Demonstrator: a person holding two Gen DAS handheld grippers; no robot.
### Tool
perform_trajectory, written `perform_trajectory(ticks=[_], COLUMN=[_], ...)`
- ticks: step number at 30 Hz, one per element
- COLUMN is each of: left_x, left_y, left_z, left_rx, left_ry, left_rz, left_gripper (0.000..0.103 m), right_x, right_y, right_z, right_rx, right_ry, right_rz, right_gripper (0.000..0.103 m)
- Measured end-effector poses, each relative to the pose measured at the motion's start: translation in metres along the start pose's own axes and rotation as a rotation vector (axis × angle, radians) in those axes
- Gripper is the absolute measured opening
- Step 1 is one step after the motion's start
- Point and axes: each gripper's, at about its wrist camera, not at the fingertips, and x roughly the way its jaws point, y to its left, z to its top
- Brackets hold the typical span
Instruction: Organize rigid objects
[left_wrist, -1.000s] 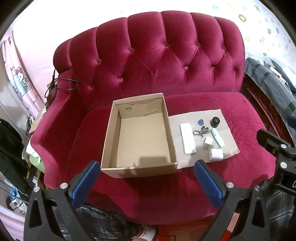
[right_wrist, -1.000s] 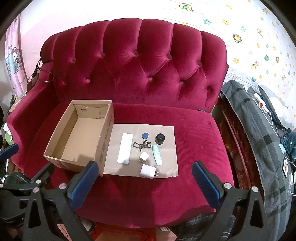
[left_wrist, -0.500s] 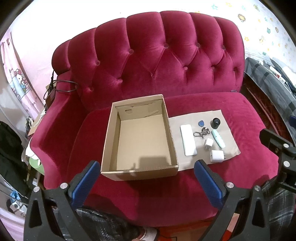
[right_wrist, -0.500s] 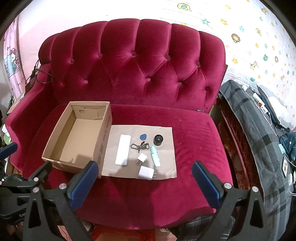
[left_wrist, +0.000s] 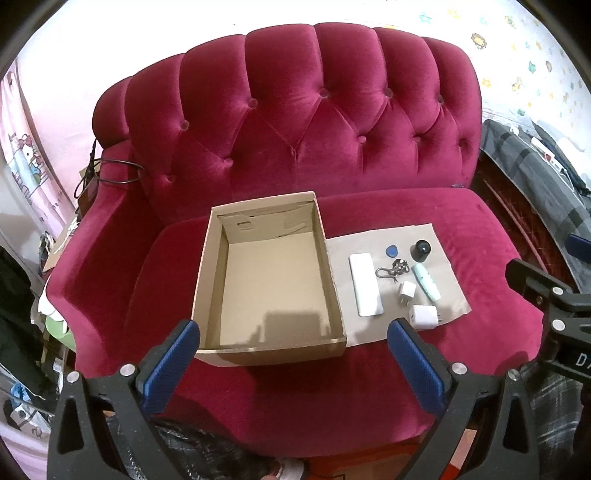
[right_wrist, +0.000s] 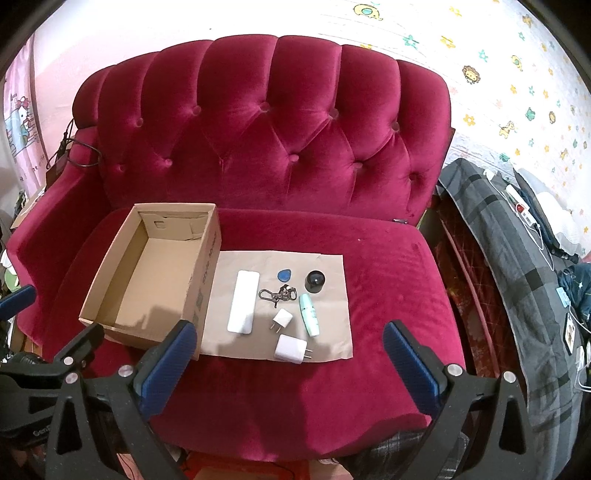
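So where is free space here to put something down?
The cardboard box floor is bare. The sofa seat right of the brown paper is bare, as is its front strip. The paper's middle is crowded: white bar, keys, two chargers.

Both wrist views high, facing sofa (left_wrist: 332, 140); share box (right_wrist: 207, 258), mat.

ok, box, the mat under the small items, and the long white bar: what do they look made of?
Box: brown corrugated cardboard, matte, with creased flaps and a cut handle slot. Mat: looks like thin kraft paper or card, flat, matte tan, with a cut edge; which one is unclear. White bar: probably hard plastic, smooth, rounded corners, slight sheen.
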Motion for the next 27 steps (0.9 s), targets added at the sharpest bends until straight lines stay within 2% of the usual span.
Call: perform_trajectory(ticks=[15,27], left_x=[0.020,0.070], left_y=[0.021,0.052], left_z=[0.016,0.038], left_rx=[-0.012,-0.021], left_ry=[-0.006,0.025], left_rz=[0.009,0.010], left_gripper=[0.103,0.103], right_x=[0.018,0.053], right_y=[-0.003,0.000], right_z=[0.004,0.015], right_rx=[0.008,0.008], right_ry=[0.008,0.025], right_rz=[-0.010,-0.024], right_gripper=[0.103,0.103])
